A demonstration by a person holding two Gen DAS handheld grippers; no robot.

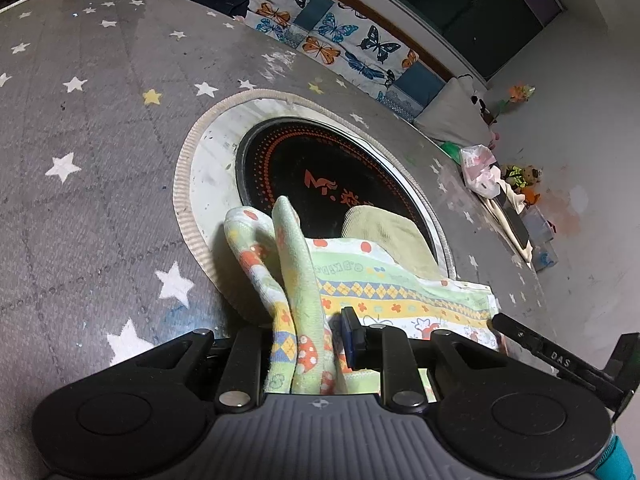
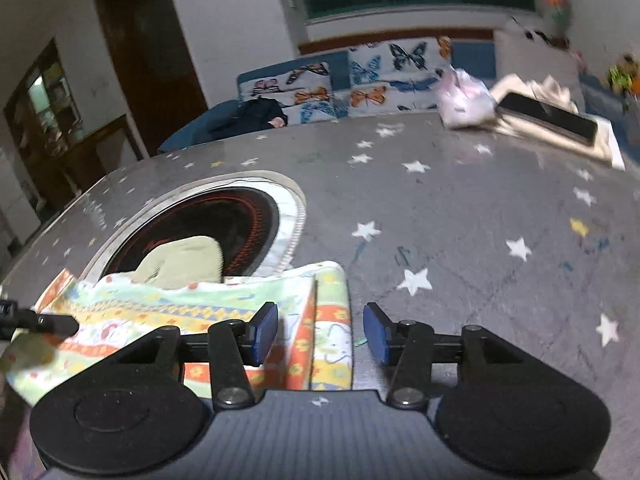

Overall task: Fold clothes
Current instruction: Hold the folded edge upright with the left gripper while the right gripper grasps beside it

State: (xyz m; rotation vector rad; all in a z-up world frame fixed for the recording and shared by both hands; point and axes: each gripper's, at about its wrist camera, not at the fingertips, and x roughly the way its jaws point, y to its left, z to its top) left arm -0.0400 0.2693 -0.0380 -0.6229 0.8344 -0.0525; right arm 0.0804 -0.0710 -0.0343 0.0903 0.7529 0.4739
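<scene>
A child's garment [image 1: 400, 292] printed in green, yellow and orange lies flat on the star-patterned table, partly over a round black hob [image 1: 320, 168]. My left gripper [image 1: 308, 344] is shut on a raised fold of it, which stands up between the fingers. In the right wrist view the same garment [image 2: 200, 304] spreads to the left. My right gripper [image 2: 320, 332] is open and hovers over its right edge, blue pads [image 2: 266, 332] apart. A plain olive cloth [image 1: 384, 232] [image 2: 184, 256] rests on the hob behind the garment.
Grey tablecloth with stars [image 2: 480, 220] covers the table. A pink plastic bag [image 2: 464, 100] and a dark phone [image 2: 548, 118] on pale fabric sit at the far right edge. A sofa with butterfly cushions [image 2: 360, 80] holds a dark garment [image 2: 252, 118].
</scene>
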